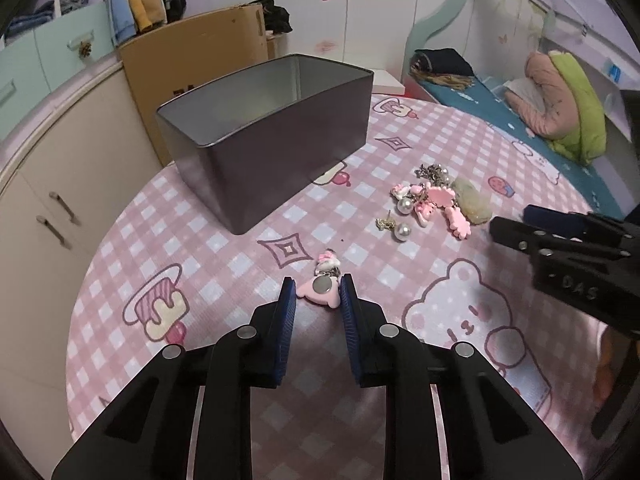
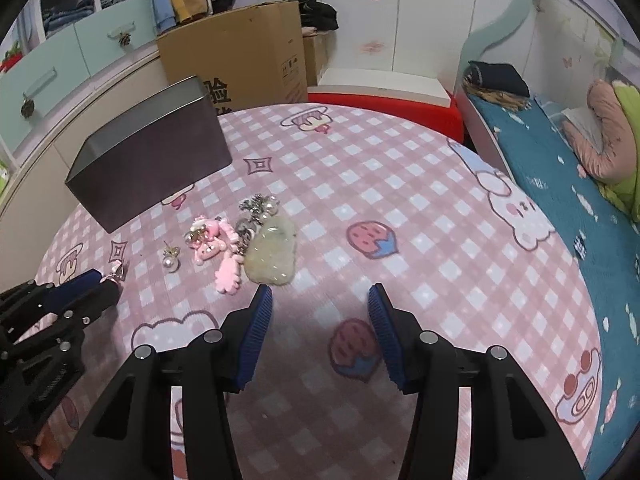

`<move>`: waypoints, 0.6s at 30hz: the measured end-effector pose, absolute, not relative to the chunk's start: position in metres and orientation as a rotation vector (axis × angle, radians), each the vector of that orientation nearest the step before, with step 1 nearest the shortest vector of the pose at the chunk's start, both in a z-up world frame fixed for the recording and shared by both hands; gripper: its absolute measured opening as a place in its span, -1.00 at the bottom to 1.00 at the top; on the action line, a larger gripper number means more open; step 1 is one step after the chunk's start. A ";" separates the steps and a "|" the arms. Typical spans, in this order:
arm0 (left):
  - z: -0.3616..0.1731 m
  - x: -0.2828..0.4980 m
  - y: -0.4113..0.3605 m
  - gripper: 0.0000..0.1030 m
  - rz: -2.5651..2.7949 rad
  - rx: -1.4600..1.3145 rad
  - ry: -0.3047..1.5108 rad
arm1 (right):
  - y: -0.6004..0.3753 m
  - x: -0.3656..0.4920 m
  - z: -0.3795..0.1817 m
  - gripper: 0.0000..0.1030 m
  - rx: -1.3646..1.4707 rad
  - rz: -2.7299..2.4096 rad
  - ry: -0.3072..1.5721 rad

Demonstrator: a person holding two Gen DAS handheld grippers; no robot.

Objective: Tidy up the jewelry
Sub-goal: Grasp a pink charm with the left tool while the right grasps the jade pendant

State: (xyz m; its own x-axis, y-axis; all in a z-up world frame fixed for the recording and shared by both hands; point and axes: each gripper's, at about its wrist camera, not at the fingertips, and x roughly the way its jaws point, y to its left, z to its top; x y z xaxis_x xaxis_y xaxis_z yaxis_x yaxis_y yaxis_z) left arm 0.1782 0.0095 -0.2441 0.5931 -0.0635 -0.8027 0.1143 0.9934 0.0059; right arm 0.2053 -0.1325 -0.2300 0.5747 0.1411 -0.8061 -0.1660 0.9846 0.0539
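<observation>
My left gripper (image 1: 318, 294) is shut on a pink bear-shaped charm (image 1: 320, 291) with a round metal disc, low over the pink checked tablecloth (image 1: 224, 248); a small pink-bow trinket (image 1: 329, 263) hangs off it in front. A dark open tin box (image 1: 264, 136) stands beyond it to the left. A pile of jewelry (image 1: 436, 200) with pearl earrings, pink charms and a pale green stone lies to the right. My right gripper (image 2: 320, 300) is open and empty, just near of the green stone (image 2: 272, 256). The left gripper (image 2: 100, 286) shows at the left edge of the right wrist view.
A cardboard box (image 2: 248, 56) stands behind the table, with cupboards (image 1: 52, 208) on the left. A bed with teal sheet (image 2: 560, 184) and pink and green bedding lies at the right. The tin box (image 2: 148, 164) sits near the table's far left edge.
</observation>
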 end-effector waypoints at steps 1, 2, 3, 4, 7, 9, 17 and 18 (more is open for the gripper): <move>-0.242 0.178 0.012 -0.55 -0.099 0.054 0.924 | -0.130 0.207 -0.230 -0.03 -0.030 0.184 0.943; -0.240 0.179 0.014 -0.55 -0.097 0.050 0.919 | -0.128 0.208 -0.230 -0.04 -0.032 0.190 0.942; -0.239 0.179 0.016 -0.55 -0.097 0.047 0.916 | -0.125 0.209 -0.229 -0.05 -0.034 0.196 0.942; -0.238 0.179 0.017 -0.55 -0.097 0.044 0.915 | -0.123 0.210 -0.229 -0.05 -0.039 0.200 0.943; -0.237 0.181 0.020 -0.55 -0.095 0.034 0.915 | -0.114 0.215 -0.231 -0.02 -0.064 0.199 0.939; -0.237 0.181 0.021 -0.55 -0.101 0.024 0.917 | -0.111 0.218 -0.231 -0.02 -0.072 0.201 0.933; -0.237 0.182 0.025 -0.55 -0.124 -0.003 0.927 | -0.104 0.226 -0.231 -0.06 -0.087 0.202 0.917; -0.237 0.182 0.026 -0.55 -0.126 -0.008 0.927 | -0.105 0.226 -0.231 -0.11 -0.085 0.203 0.914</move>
